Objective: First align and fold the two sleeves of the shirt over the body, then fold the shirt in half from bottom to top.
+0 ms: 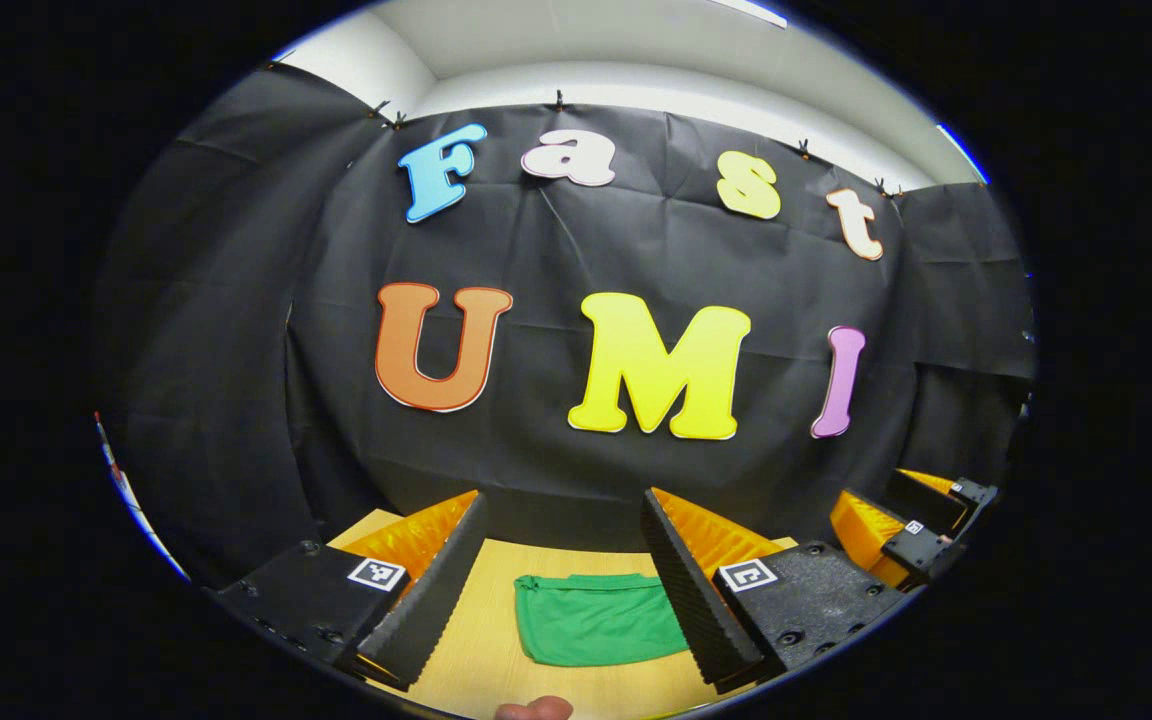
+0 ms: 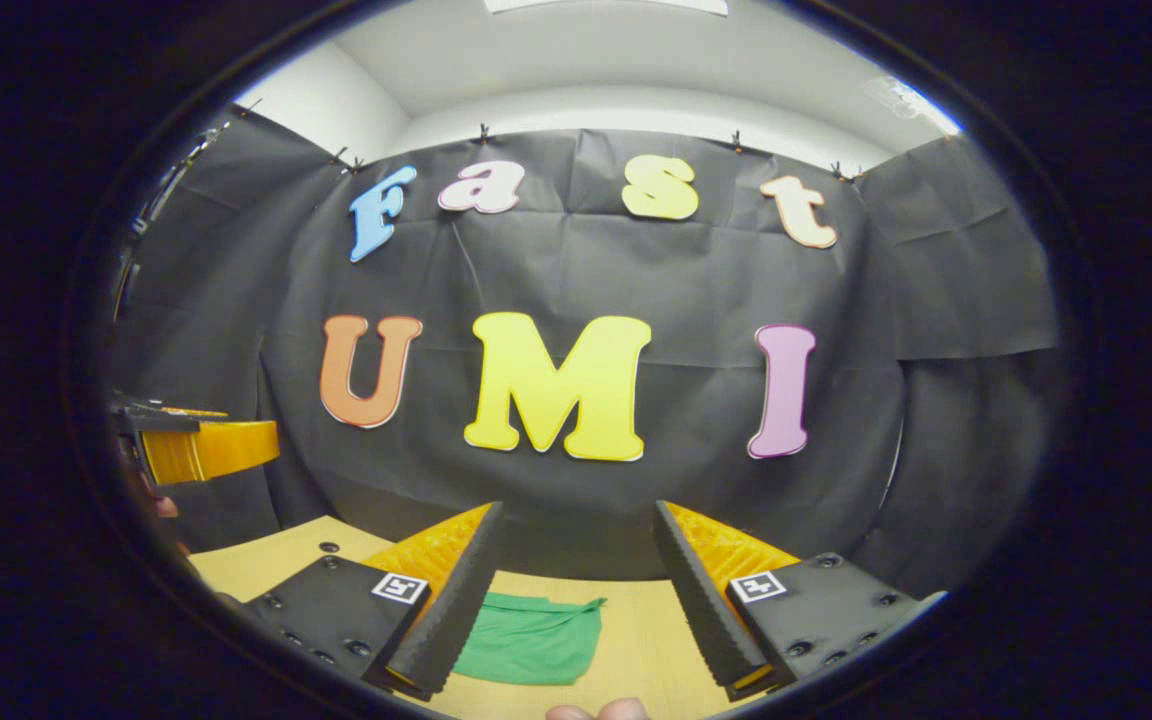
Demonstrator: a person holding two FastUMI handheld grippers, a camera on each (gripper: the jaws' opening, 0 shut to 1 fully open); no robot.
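Black cloth wall at the far side, white room wall and ceiling above it, pale wooden desk below.

Green shirt flat on the desk, already a compact folded bundle with no sleeve sticking out. Long axis running left to right, roughly parallel to the far wall. One gathered, slightly puckered edge toward the far side, smoother edge toward the near side; collar or hem end not tellable. In the right gripper view the same shirt lying left of centre, partly behind the left finger, with a small pointed corner at its far right.

Left hand-held gripper raised over the desk, 2 fingers spread wide, nothing between them, the shirt seen on the desk in the gap and well apart from both fingers. A fingertip of the holding hand at the near edge.

Right hand-held gripper likewise raised, 2 fingers spread wide and holding nothing, bare desk in most of the gap. Also seen from the left gripper view at the far right, its jaws spread. Left hand-held gripper's body visible at the left edge of the right gripper view.
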